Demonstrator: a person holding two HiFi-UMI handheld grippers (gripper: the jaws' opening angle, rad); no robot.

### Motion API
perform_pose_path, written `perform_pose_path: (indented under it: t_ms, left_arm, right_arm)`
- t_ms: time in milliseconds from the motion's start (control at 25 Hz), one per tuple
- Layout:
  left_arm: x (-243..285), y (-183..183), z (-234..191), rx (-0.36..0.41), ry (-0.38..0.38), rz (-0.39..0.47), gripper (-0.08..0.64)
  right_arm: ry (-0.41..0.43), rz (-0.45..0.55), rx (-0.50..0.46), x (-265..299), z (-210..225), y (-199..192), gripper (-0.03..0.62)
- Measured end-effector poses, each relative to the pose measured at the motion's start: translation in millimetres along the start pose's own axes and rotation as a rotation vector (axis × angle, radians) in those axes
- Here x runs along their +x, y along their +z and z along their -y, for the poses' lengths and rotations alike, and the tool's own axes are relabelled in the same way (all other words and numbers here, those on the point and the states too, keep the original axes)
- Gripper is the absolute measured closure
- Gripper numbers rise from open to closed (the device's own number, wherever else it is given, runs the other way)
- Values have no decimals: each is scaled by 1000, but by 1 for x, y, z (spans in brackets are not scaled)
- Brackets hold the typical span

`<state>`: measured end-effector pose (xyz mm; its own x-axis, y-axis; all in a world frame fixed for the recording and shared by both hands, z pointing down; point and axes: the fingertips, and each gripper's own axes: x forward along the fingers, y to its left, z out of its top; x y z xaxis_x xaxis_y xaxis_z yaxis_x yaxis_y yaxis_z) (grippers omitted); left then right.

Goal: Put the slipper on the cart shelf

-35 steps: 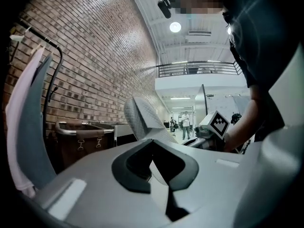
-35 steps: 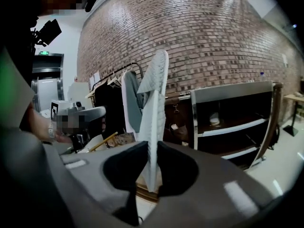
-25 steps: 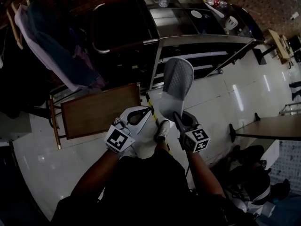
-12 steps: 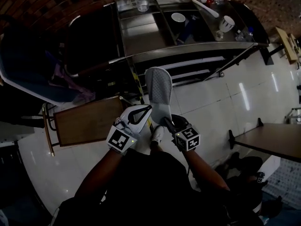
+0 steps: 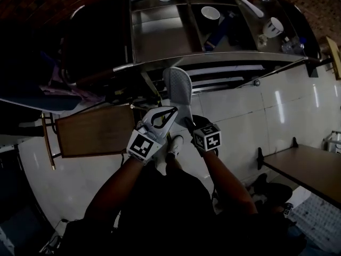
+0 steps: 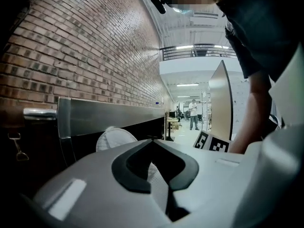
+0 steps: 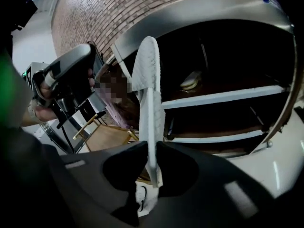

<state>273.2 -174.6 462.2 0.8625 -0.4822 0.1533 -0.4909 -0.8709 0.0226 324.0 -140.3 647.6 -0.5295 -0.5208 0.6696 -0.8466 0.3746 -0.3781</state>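
A pale grey slipper (image 5: pixel 178 89) stands upright with its ribbed sole facing me, and my right gripper (image 5: pixel 187 124) is shut on its heel end. The right gripper view shows the slipper (image 7: pixel 146 89) edge-on, pinched between the jaws of my right gripper (image 7: pixel 151 167). Just ahead is the steel cart (image 5: pixel 160 41), whose lower shelves (image 7: pixel 223 97) are dark and open. A pale thing (image 7: pixel 192 81) lies on the upper shelf. My left gripper (image 5: pixel 171 111) hangs shut and empty beside the slipper's left edge; from its own view the slipper (image 6: pixel 113 140) shows behind its closed jaws.
The cart's top tray holds a white cup (image 5: pixel 210 13), a mug (image 5: pixel 274 25) and glasses. A wooden chair (image 5: pixel 93 129) stands left of the cart, with clothes (image 5: pixel 64 87) hanging above it. A table (image 5: pixel 311 169) is at the right. A person (image 6: pixel 194 114) stands far off.
The cart has come closer and its top tray fills more of the head view. Both grippers and the slipper have moved up to the cart's front edge. The grip is unchanged.
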Motion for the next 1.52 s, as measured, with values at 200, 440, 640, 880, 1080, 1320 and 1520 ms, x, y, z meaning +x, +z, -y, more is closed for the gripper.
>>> perform_pose_path:
  t_ms: [200,440,640,880,1080,1320,1520]
  left_arm:
    - [25,-28,-10,-40,6,-35,555]
    - [48,-56,-14,-47,7,-67,555]
    - [61,-67,-34,-46,43,-60,555]
    - [67,-67,-53,-34,86,-32,555]
    - [62,-71,-61,-50,114,-31,555]
    - [59,-75,-72,-74,148,-10,555]
    - [58,-74,-75,-68,145,-25,555]
  right_arm:
    - [11,-30,66,13,25,-18,532]
    - [13,30,90,39,52,8,532]
    - [50,86,49,77,66,79,532]
    - [71,129,-1,107,71,138,531]
    - [56,180,-17,119,73,161,526]
    - [48,247,1,133,74,189,523]
    - [-31,279,-13,140,85,199,513]
